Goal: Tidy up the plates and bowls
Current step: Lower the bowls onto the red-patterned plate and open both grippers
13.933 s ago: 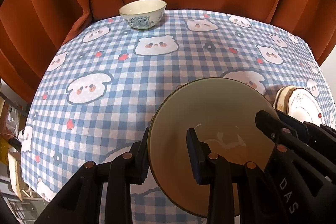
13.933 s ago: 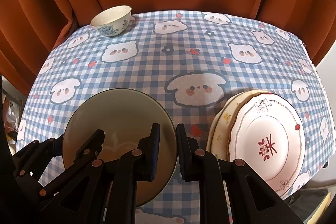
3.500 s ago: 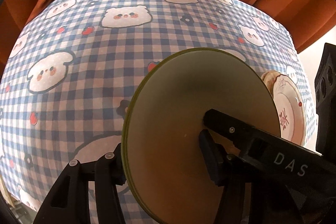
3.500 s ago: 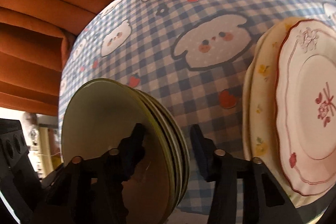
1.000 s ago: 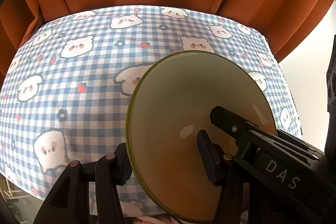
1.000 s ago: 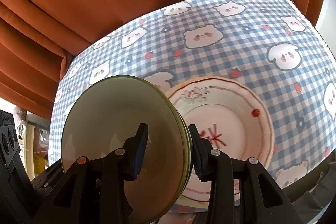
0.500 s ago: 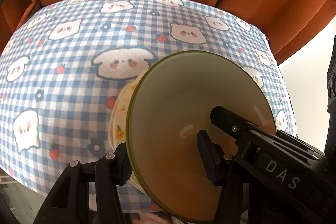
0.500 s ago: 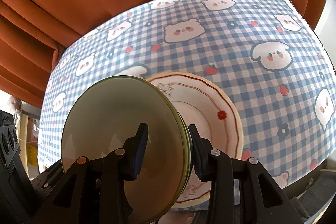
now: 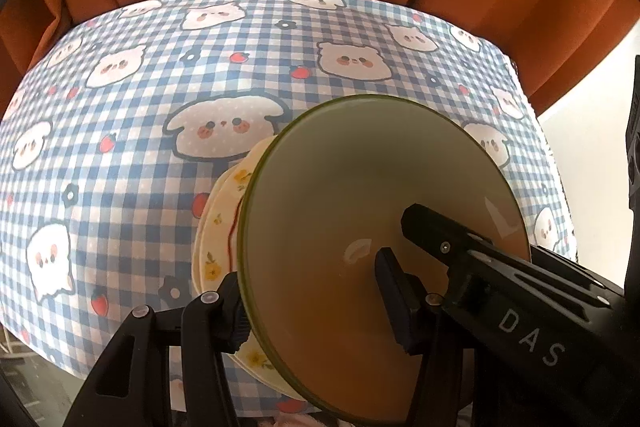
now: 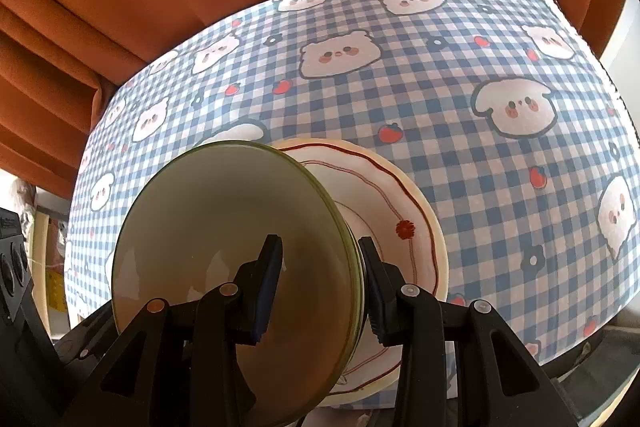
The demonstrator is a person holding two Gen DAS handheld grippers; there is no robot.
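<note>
Both grippers are clamped on the stack of round olive-green glazed plates: left gripper on one rim, right gripper opposite. The stack hangs over the cream floral plates on the blue checked tablecloth.

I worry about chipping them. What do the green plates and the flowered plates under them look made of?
Green plates: probably glazed ceramic, possibly glass; glossy, with sharp window-like glints. Flowered plates: likely glazed ceramic or porcelain; cream, shiny, with printed red and yellow motifs. Both look hard, so probably chippable.
</note>
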